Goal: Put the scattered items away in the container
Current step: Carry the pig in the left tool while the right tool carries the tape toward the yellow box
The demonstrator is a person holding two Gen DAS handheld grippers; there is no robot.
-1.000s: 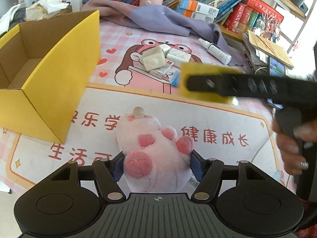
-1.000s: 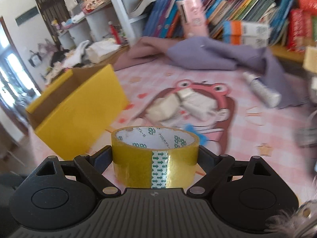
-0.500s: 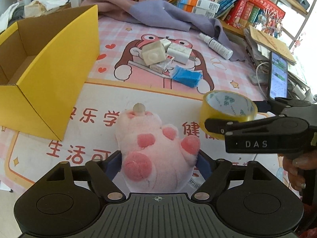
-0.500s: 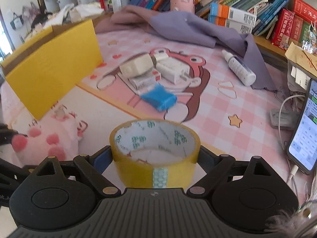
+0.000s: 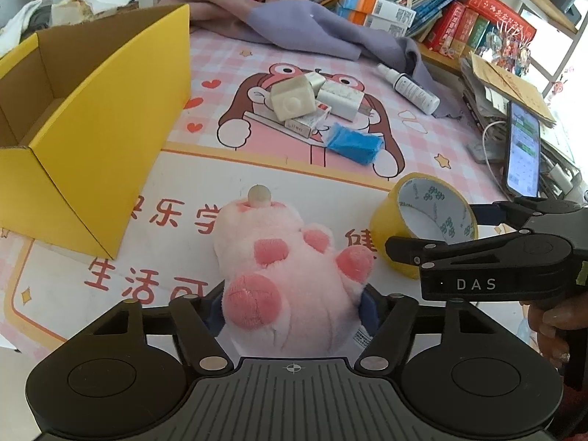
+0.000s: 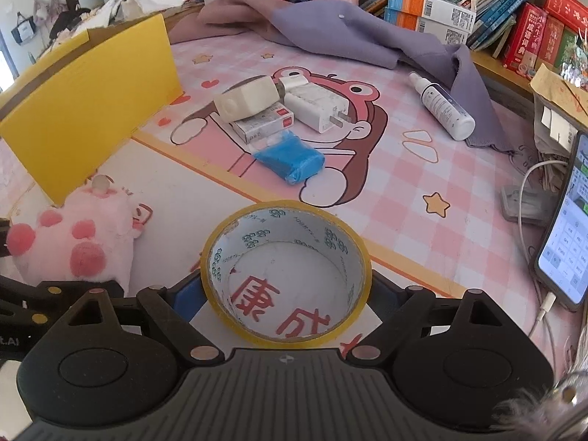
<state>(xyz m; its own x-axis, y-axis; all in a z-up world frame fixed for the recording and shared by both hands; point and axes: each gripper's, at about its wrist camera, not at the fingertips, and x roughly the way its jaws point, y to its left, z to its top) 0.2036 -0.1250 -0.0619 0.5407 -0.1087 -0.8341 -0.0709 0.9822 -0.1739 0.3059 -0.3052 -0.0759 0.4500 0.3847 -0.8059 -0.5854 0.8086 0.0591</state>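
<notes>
My left gripper (image 5: 292,303) is shut on a pink plush toy (image 5: 286,264) that rests on the mat. My right gripper (image 6: 286,294) is shut on a yellow tape roll (image 6: 286,272), its open side up, down at the mat; the roll also shows in the left wrist view (image 5: 422,220), right of the plush. The open yellow cardboard box (image 5: 95,125) stands at the left and looks empty where its inside shows. Scattered on the mat: a cream cube (image 5: 294,101), a white charger (image 6: 316,104), a small red-and-white box (image 6: 264,123), a blue packet (image 6: 290,160).
A white spray bottle (image 6: 443,106) lies beside a purple cloth (image 6: 352,33) at the back. Books line the shelf (image 5: 386,3) behind. A phone (image 6: 567,228) on a cable and papers sit at the right edge.
My right gripper has come down from in front of the box to the mat at the right, carrying the tape roll. The left gripper and plush have stayed in place.
</notes>
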